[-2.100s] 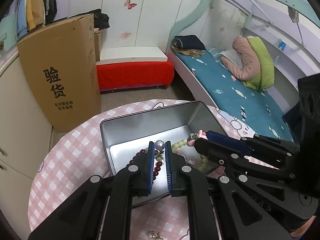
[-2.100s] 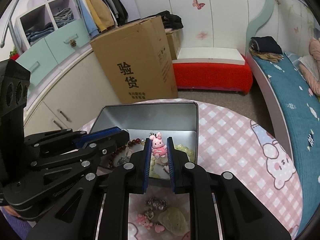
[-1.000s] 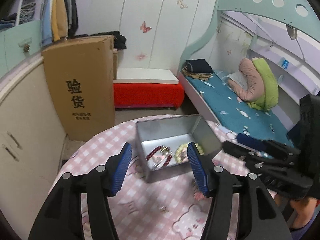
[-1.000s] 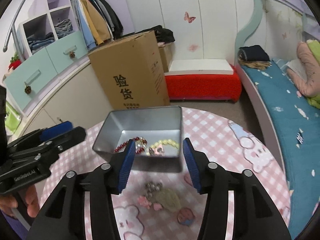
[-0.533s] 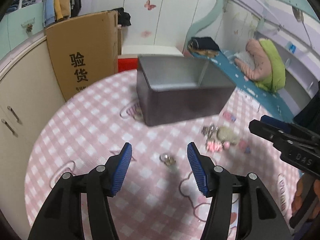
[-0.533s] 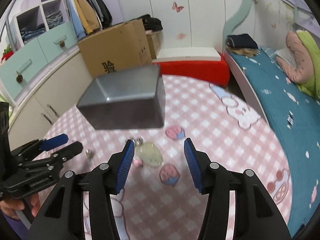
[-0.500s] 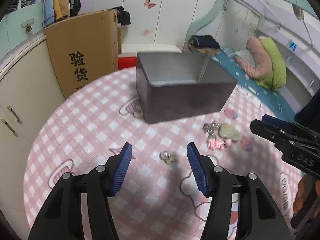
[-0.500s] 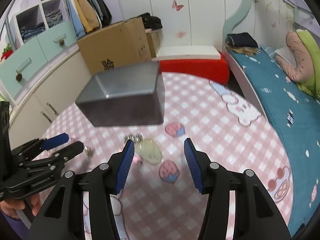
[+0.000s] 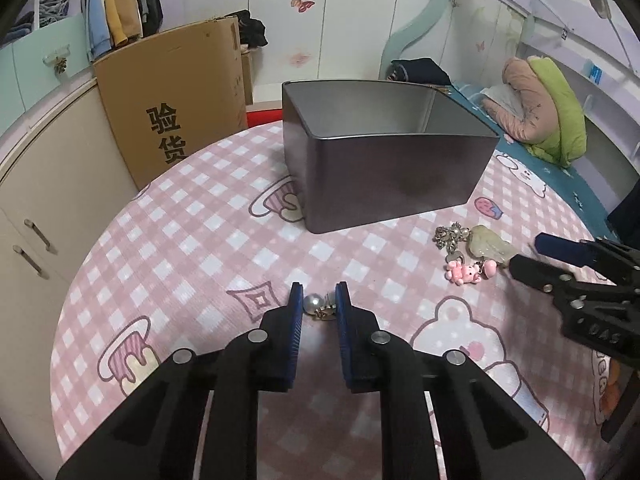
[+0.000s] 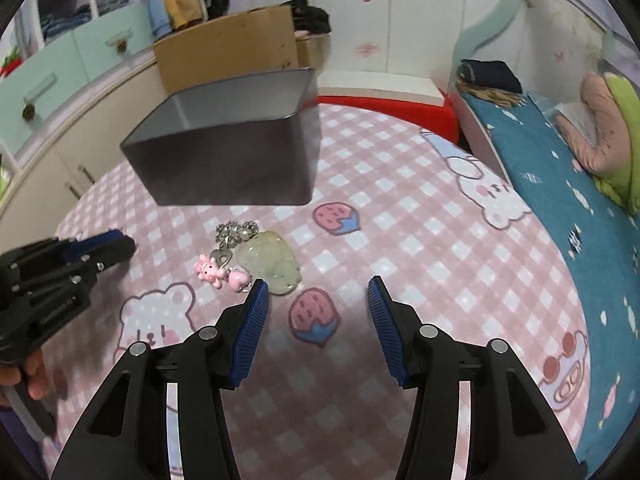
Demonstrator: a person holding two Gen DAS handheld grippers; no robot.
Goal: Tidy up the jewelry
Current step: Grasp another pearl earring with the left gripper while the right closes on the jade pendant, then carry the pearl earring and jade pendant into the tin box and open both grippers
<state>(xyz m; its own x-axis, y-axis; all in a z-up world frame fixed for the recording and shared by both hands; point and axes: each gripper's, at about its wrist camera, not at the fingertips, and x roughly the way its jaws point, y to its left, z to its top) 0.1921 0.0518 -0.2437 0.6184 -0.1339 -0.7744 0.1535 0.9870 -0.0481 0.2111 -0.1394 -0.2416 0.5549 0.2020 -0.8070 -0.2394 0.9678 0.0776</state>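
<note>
Moved: both grippers dropped from above the tin (image 9: 384, 168) to the bench (image 9: 180, 240).
Left gripper (image 9: 318, 305): fingers just closed, clamped on pearl earring (image 9: 316, 305), seen only in left view.
Right gripper (image 10: 316, 294): fingers apart, empty.

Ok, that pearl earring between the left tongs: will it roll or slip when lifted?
The pearl earring looks small and light. Its round, glossy bead could slip from the closing left tongs. The metal clasp beside the bead probably stops free rolling on the tablecloth.

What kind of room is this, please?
Most likely a child's bedroom: a bed with a teal sheet, hanging clothes by the cupboards, and butterfly stickers on the wall.
</note>
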